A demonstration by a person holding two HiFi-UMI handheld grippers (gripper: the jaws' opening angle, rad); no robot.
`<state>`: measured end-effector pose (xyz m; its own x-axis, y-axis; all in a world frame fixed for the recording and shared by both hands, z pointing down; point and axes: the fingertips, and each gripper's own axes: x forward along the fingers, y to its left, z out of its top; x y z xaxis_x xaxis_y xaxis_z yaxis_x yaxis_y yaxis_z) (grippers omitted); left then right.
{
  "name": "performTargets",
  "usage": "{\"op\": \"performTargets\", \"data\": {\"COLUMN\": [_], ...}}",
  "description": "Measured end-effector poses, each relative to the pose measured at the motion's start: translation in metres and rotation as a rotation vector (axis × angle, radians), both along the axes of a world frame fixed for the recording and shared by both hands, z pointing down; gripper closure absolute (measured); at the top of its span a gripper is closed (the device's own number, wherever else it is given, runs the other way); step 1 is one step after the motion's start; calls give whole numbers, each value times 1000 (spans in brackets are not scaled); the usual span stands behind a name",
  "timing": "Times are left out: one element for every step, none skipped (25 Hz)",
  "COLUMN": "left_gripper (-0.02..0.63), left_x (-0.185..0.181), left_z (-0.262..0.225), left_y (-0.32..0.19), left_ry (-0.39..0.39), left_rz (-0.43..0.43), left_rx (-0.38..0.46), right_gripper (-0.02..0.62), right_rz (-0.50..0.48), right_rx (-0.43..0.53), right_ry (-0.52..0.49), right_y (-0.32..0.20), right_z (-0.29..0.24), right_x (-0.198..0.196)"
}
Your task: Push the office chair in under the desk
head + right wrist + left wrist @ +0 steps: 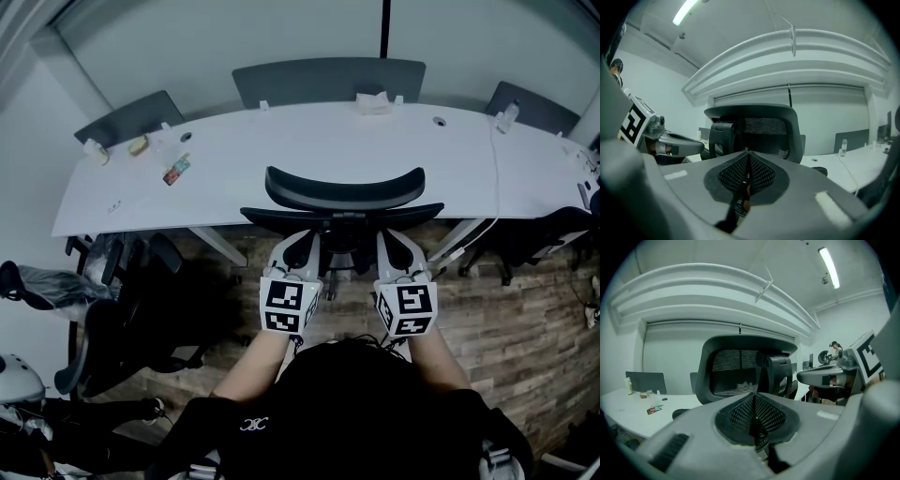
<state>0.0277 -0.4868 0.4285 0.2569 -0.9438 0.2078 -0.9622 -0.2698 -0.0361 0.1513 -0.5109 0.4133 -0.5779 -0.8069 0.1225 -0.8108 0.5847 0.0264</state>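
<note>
Push seemingly nearing completion | office chair [343, 192] is sitting with its backrest at the desk's [309, 145] near edge | left gripper [304, 242] and right gripper [394, 242] are pointing at it, jaws pressed together, holding nothing | final nudge perhaps remaining

Colourful packet [175, 170], plank-patterned floor [525, 319], another dark chair [117, 319] at left.

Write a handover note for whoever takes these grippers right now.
Left gripper: shut, empty, close behind the office chair.
Right gripper: shut, empty, close behind it on the other side.
The office chair faces the white desk, backrest at its near edge.
Done: chair lined up at the desk.
Left: probably a last push in; contact with the backrest is unclear.
</note>
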Motion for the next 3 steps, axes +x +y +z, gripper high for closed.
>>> {"op": "performTargets", "data": {"left_gripper": [600,600,600], "left_x": [0,-1,-1], "left_z": [0,0,0], "left_y": [0,1,1], "left_ry": [0,-1,-1], "left_rz": [0,1,1], "left_rx": [0,0,0], "right_gripper": [591,591,591], "right_rz": [0,0,0], "right_rx": [-2,-3,-4], "right_ry": [1,1,2], "right_y": [0,0,0], "right_z": [1,1,1], "right_x": [-1,-2,-3]}}
